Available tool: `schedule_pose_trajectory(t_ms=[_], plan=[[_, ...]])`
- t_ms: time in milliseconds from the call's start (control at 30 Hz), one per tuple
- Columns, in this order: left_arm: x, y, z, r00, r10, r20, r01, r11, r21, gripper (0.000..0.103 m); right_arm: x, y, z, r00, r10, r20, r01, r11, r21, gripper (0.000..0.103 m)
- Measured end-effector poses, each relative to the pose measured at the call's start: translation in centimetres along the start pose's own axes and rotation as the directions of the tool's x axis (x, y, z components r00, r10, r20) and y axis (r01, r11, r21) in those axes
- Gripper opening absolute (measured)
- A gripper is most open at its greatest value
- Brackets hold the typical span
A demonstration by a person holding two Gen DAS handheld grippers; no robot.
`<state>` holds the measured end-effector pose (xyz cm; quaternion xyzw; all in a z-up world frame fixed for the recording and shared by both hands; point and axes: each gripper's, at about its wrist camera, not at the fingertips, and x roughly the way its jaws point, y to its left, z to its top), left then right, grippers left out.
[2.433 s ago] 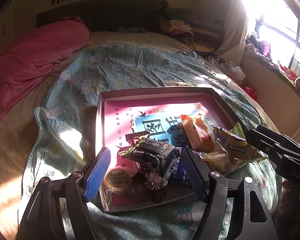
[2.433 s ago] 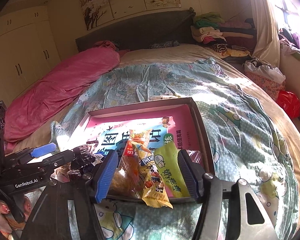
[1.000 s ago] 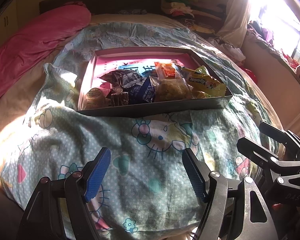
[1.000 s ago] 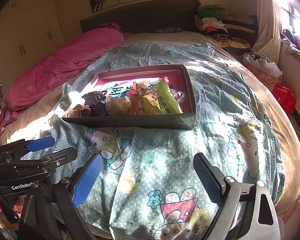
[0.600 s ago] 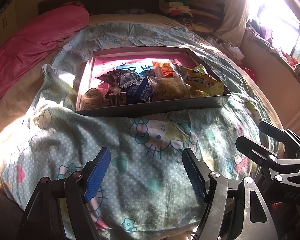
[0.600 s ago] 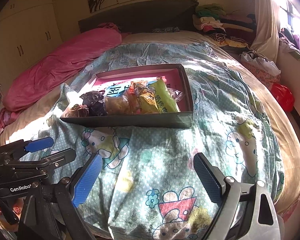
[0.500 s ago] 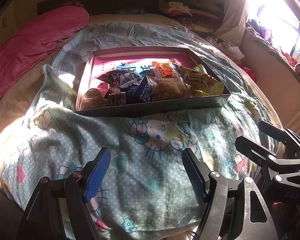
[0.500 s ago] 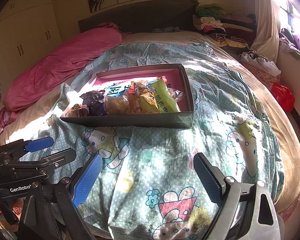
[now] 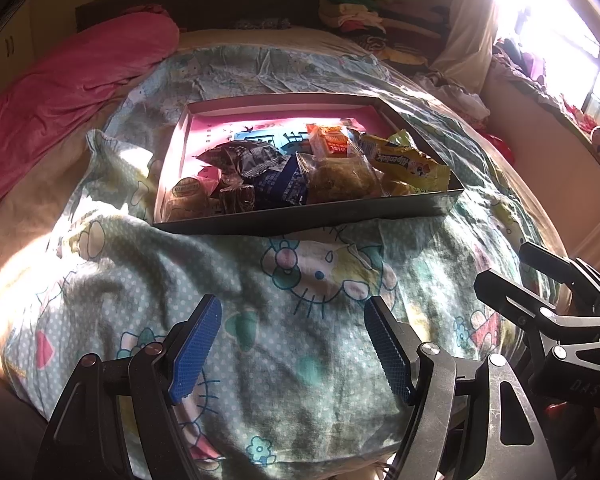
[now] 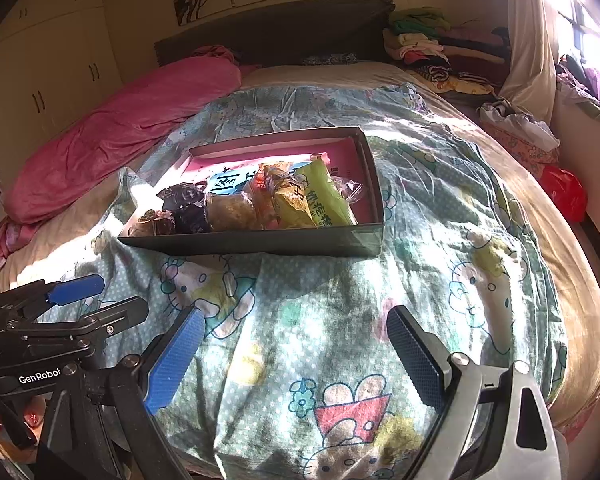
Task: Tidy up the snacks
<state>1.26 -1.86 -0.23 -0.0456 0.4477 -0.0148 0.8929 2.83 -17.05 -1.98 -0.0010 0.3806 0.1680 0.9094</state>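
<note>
- Dark cardboard, pink-lined, the shallow rectangular snack box (image 9: 308,216) lies on the cartoon-print green quilt (image 9: 300,344) of the bed, at about 12 o'clock from the left tool (image 9: 292,344), well apart from it.
- Its long axis runs from 9 to 3 o'clock across both views; the crinkly foil and plastic snack packets (image 9: 300,176) crowd its near edge.
- From the right tool (image 10: 296,360) the box sits nearer 11 o'clock.
- Both tools hover with jaws spread and empty; neither looks clearly nearer.
</note>
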Motion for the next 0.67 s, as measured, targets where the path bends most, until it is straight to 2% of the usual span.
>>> schedule_pose_trajectory(t_ms=[333,567,600,633,667], plan=[[0.0,0.0,0.0,1.000,-0.005,0.005,0.005,1.000,0.001,0.076,0.0,-0.4,0.1,1.000,-0.013,0.004,0.013,1.000,0.005,0.093],[-0.4,0.4,0.9,0.994,-0.085,0.068,0.084,0.996,0.017,0.076,0.0,-1.8,0.9,0.998,-0.049,0.038,0.048,0.999,0.023,0.093],[-0.4,0.7,1.2,0.993,-0.092,0.080,0.091,0.996,0.012,0.076,0.1,-2.2,1.1,0.998,-0.055,0.041,0.054,0.998,0.030,0.098],[-0.5,1.2,1.6,0.992,-0.078,0.095,0.078,0.997,0.008,0.076,0.3,-2.7,1.3,0.997,-0.058,0.045,0.057,0.998,0.037,0.102],[-0.5,1.8,2.0,0.993,-0.045,0.109,0.045,0.999,0.004,0.076,0.5,-3.3,1.5,0.997,-0.064,0.047,0.062,0.997,0.043,0.102]])
